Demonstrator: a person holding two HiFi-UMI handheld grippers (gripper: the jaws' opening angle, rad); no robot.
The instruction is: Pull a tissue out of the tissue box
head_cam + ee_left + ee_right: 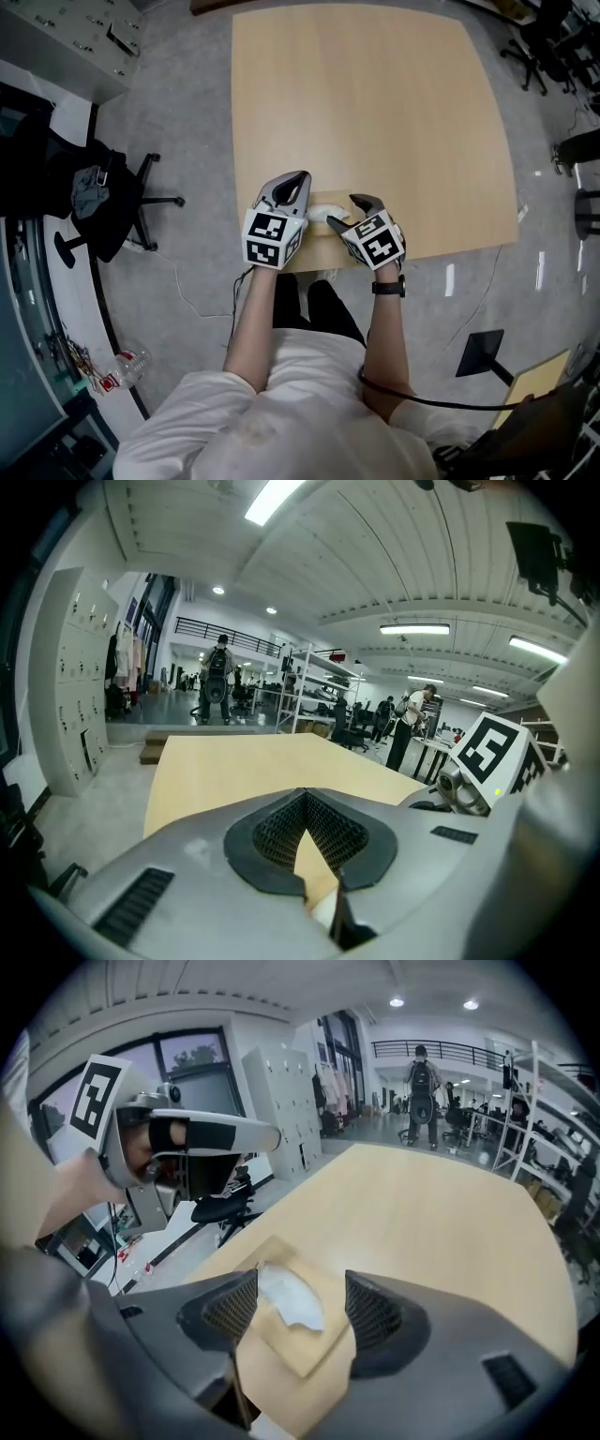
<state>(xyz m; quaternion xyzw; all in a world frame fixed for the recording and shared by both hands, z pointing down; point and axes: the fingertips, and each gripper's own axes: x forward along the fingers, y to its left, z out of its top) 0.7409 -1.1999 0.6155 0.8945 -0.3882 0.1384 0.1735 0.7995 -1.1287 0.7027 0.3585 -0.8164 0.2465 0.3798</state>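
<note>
Right gripper (298, 1290): we see jaws released wide, just above the tissue box (281, 1358).
Left gripper (305, 797): clenched, empty, beside that box.
Tissue (286, 1299): poking from its top.

Open-plan lab or workshop-style office. Pale wood table (375, 112) on grey floor, black office chair (112, 202) left of it, grey lockers (80, 696) beyond its left edge. Metal shelving racks (305, 682), standing people (217, 677) and mezzanine railing (225, 630) past its far end, strip lights (414, 629) overhead.

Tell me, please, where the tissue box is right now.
In the right gripper view, the tissue box sits on the table's near edge, ahead of the right gripper's open jaws.
</note>
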